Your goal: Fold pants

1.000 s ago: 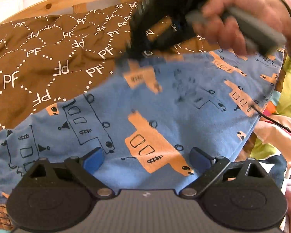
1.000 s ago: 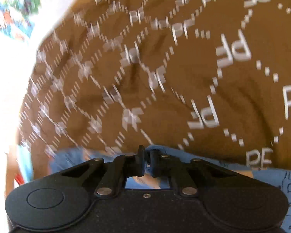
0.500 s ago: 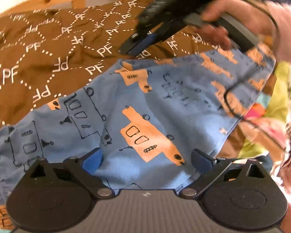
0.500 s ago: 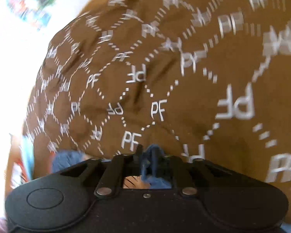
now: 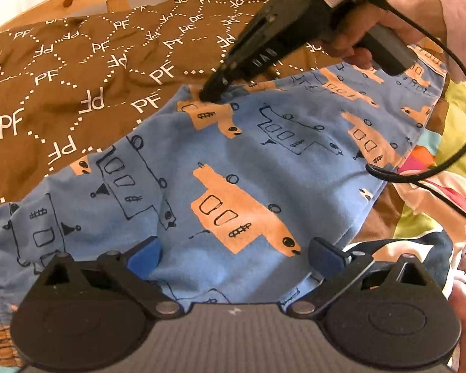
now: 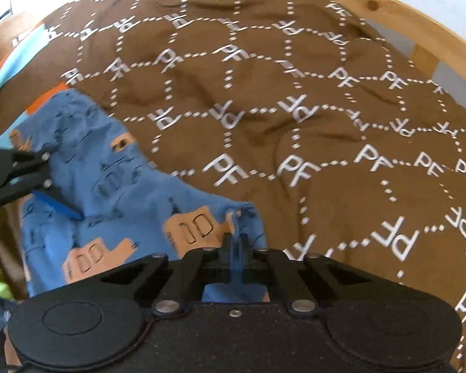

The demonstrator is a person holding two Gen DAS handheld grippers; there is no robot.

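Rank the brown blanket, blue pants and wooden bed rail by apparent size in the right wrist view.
1. Brown blanket, largest.
2. Blue pants, pinched in the right tongs.
3. Wooden bed rail, smallest, though it lies farthest, so its true size is unsure.

The pants (image 5: 251, 168) are small, soft, blue ones printed with orange blocky vehicles and dark outline drawings of the same shape. They lie spread flat across a bed covered by a brown quilt (image 5: 77, 87) patterned with white dotted hexagons and "PF" letters. In the left wrist view the cloth runs in a broad band from the lower left, where a gathered, ribbed edge shows, up toward the upper right. One far corner is lifted slightly into a small peak. In the right wrist view that corner (image 6: 242, 214) is puckered and raised off the quilt, the rest trailing away left, lightly wrinkled.
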